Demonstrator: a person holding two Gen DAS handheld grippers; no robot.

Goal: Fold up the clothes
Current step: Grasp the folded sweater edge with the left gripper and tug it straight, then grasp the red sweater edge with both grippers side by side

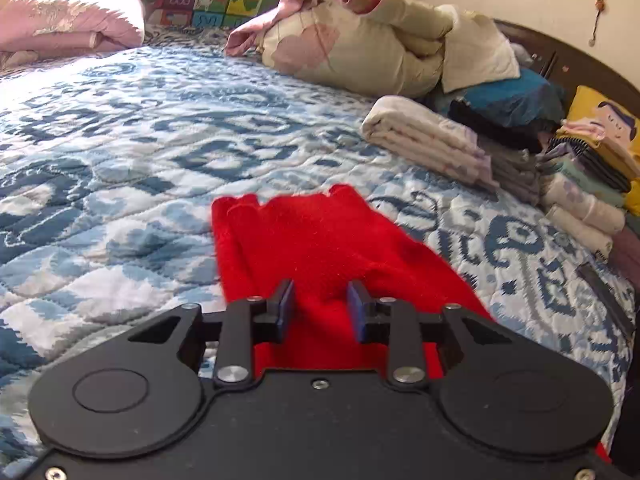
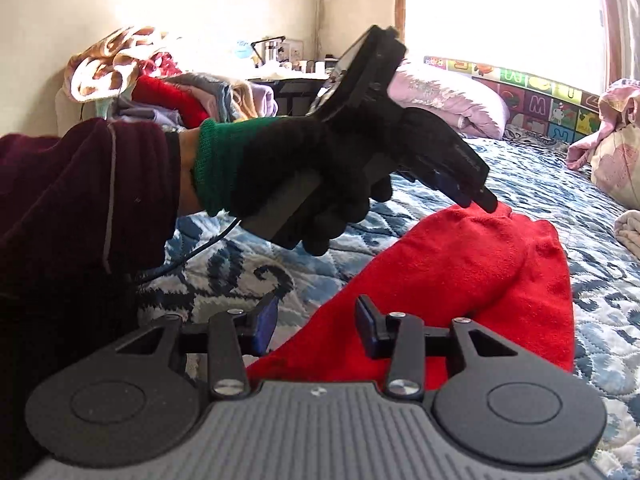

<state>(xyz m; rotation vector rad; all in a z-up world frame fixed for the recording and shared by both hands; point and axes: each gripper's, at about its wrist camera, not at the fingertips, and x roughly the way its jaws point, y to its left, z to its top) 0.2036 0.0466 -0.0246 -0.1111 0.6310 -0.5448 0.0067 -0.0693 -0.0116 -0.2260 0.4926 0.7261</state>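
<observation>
A red knitted garment [image 1: 320,240] lies folded lengthwise on the blue patterned quilt [image 1: 140,152]. My left gripper [image 1: 321,309] is open, its fingers just above the garment's near part, with red cloth between and below them. In the right wrist view the left gripper [image 2: 478,198], held by a black-gloved hand, points down at the top edge of the red garment [image 2: 460,272]. My right gripper [image 2: 316,322] is open over the garment's near edge, holding nothing.
Folded clothes [image 1: 432,140] and stacks [image 1: 580,184] line the bed's right side. A rolled duvet [image 1: 360,40] and pink pillow [image 1: 68,20] lie at the far end. An unfolded clothes pile [image 2: 160,88] sits behind the person's arm.
</observation>
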